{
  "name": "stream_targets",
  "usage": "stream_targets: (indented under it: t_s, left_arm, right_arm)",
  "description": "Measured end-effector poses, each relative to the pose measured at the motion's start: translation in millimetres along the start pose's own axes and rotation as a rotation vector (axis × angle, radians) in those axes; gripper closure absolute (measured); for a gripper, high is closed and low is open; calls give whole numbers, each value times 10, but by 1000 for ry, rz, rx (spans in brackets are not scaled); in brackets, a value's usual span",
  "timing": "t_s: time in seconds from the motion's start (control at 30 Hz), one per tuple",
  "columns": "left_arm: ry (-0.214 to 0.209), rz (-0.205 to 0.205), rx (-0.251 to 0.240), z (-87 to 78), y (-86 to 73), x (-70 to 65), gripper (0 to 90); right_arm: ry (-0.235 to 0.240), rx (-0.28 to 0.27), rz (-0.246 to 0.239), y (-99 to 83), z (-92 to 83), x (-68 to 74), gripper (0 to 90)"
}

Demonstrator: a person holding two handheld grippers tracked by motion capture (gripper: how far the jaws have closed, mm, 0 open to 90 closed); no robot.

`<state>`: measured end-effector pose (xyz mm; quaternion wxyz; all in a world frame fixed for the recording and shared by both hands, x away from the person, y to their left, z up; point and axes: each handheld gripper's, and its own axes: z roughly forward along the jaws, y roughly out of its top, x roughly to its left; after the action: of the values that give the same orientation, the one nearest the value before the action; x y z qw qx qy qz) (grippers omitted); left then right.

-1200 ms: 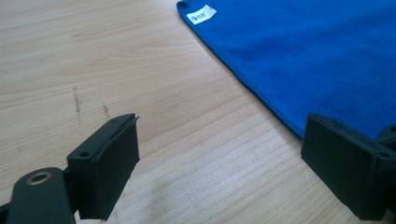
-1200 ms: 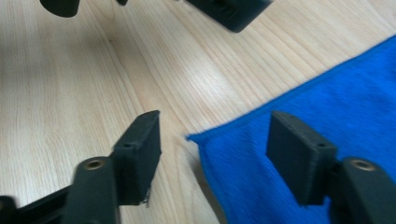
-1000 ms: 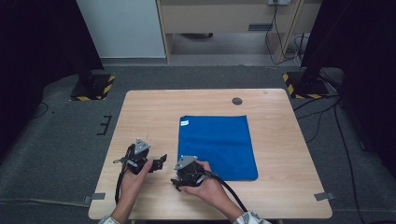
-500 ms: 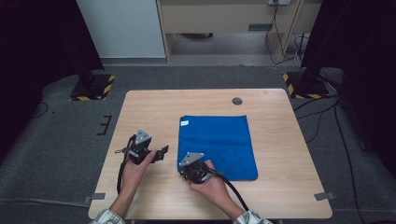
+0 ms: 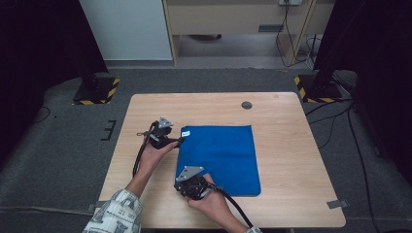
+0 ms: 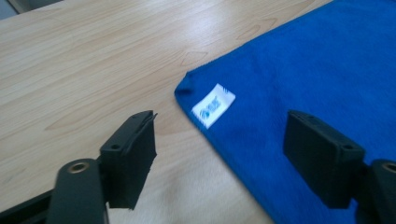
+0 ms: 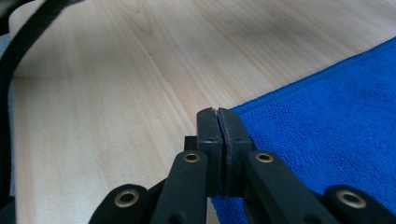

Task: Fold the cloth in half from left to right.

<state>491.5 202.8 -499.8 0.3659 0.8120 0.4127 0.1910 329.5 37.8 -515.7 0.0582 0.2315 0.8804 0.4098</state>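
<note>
A blue cloth (image 5: 221, 158) lies flat on the tabletop (image 5: 291, 145), a little toward four o'clock of its middle. The left tool (image 5: 180, 141) sits at the cloth's ten o'clock corner, the one with a small white label (image 6: 213, 105); its jaws have just been closing yet stand apart, one over bare wood, the other over the cloth, with the labelled corner between them and not pressed. The right tool (image 5: 186, 191) is at the cloth's seven o'clock corner, its jaws pinched tight together on the cloth's edge there, as the right gripper view shows. A small dark disc (image 5: 247, 105) sits at the tabletop's one o'clock side, well apart from the cloth.
</note>
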Motion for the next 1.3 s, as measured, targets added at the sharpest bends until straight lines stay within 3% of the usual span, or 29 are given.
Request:
stream_targets:
  t_s: [0.1, 0.17, 0.27, 0.3, 0.43, 0.5, 0.67, 0.83, 0.93, 1.0, 1.03, 1.1, 1.23, 1.3]
  left_arm:
    - [30, 6, 7, 112, 44, 30, 311]
    - [40, -16, -14, 172, 36, 59, 417]
    - [47, -2, 10, 273, 47, 111, 429]
    - [30, -32, 5, 323, 55, 162, 439]
    - [51, -30, -26, 370, 58, 189, 477]
    - [50, -21, 18, 427, 79, 220, 475]
    - [66, -31, 4, 459, 114, 264, 514]
    - [49, -32, 44, 536, 59, 279, 543]
    - [34, -44, 36, 545, 53, 286, 562]
    - [23, -41, 34, 547, 55, 276, 608]
    - [14, -37, 34, 547, 61, 269, 683]
    - [-1, -40, 35, 549, 67, 257, 718]
    - [-17, -60, 24, 564, 72, 263, 852]
    - [-28, -82, 39, 560, 94, 281, 862]
  right_arm:
    - [2, 1, 0, -4, -6, 39, 886]
    - [0, -1, 2, -16, -6, 53, 886]
    - [3, -5, 3, -31, -2, 53, 886]
    - [3, -9, 10, -38, 1, 56, 886]
    - [8, -15, 11, -47, 6, 69, 886]
    - [10, -14, 10, -51, 9, 68, 886]
    - [17, -18, 11, -59, -20, 56, 886]
    - [16, -27, 11, -61, -56, 53, 886]
    - [18, -27, 15, -66, -72, 49, 886]
    - [16, -30, 15, -66, -76, 49, 885]
    - [15, -34, 19, -61, -85, 46, 886]
    - [17, -34, 19, -59, -90, 42, 886]
    - [0, -36, 22, -64, -111, 12, 886]
    - [-3, -36, 20, -65, -118, 4, 886]
